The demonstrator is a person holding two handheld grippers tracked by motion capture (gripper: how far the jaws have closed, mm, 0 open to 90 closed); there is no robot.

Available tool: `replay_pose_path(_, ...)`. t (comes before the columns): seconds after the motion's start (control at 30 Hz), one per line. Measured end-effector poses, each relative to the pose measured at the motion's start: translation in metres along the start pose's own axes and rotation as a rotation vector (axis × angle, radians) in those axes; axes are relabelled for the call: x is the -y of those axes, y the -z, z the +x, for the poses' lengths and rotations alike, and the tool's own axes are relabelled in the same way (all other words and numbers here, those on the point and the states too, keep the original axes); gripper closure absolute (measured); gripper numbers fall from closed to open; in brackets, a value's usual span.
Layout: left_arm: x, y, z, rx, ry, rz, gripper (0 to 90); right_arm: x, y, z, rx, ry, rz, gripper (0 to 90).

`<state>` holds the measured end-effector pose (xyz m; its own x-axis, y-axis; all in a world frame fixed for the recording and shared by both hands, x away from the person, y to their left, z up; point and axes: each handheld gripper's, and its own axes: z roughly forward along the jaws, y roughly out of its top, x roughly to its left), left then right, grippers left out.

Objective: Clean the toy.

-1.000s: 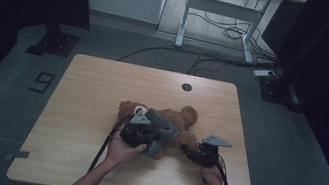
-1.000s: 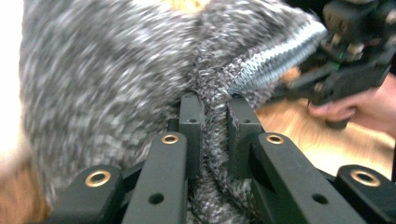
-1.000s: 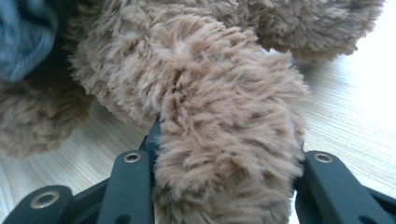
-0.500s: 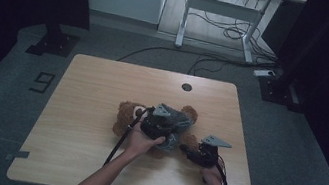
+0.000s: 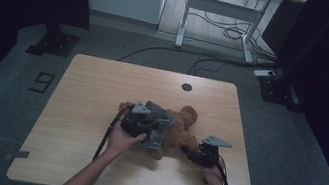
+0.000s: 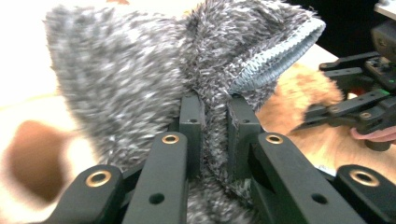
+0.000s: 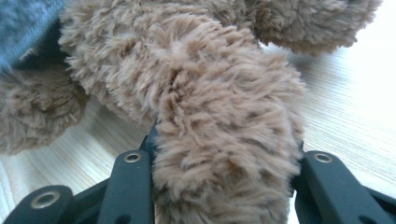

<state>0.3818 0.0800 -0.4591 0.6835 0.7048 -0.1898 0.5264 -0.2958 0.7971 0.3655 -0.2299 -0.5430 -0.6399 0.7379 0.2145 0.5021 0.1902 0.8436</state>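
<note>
A brown teddy bear (image 5: 182,128) lies on its back in the middle of the wooden surface (image 5: 102,87). A fuzzy grey piece of clothing (image 6: 140,79) is bunched over its tummy.

The left gripper (image 5: 145,122) has its jaws pinched tight on a fold of the grey cloth, near the ribbed edge (image 6: 280,49). The right gripper (image 5: 195,154) has its jaws squeezed around one furry limb (image 7: 224,154) of the bear — which limb is hard to tell.

Both things look soft, light and squashy. Nothing here should break. The cloth is floppy and stretchy, so it will likely sag and slide unless it is held by its firmer edge. The bear will probably bend and wobble — a thick limb is a good place to hold it.
</note>
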Motion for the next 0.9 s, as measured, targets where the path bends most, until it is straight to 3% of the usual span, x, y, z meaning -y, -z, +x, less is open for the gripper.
replay_pose_path(0.1, 0.005, 0.013, 0.004, 0.003, -0.003, -0.025, 79.0, 0.0, -0.001, 0.001, -0.002, 0.001, 0.0, 54.7)
replay_pose_path(0.27, 0.009, 0.037, 0.007, -0.041, -0.022, -0.083, 79.0, 0.001, 0.0, 0.001, -0.002, -0.009, -0.001, 54.7)
replay_pose_path(0.4, 0.012, 0.053, 0.018, -0.079, -0.012, -0.105, 78.9, 0.001, -0.001, 0.001, -0.002, -0.009, -0.003, 54.7)
replay_pose_path(0.43, 0.018, 0.06, 0.027, -0.107, 0.016, -0.114, 78.9, 0.001, -0.001, 0.001, -0.004, -0.011, -0.001, 54.6)
replay_pose_path(0.47, 0.018, 0.06, 0.027, -0.107, 0.016, -0.114, 78.9, 0.001, -0.001, 0.001, -0.003, -0.011, -0.001, 54.6)
replay_pose_path(0.5, 0.026, 0.063, 0.036, -0.146, 0.032, -0.106, 79.1, 0.001, -0.001, 0.001, -0.003, -0.011, 0.0, 54.6)
replay_pose_path(0.53, 0.03, 0.063, 0.041, -0.158, 0.044, -0.096, 79.1, 0.001, -0.001, 0.001, -0.003, -0.012, 0.001, 54.6)
replay_pose_path(0.7, 0.056, 0.059, 0.065, -0.181, 0.12, -0.067, 79.4, 0.002, -0.003, 0.002, -0.003, -0.013, 0.011, 54.5)
replay_pose_path(0.9, 0.071, 0.053, 0.082, -0.253, 0.145, -0.017, 79.5, 0.002, -0.003, 0.002, -0.002, -0.017, 0.012, 54.3)
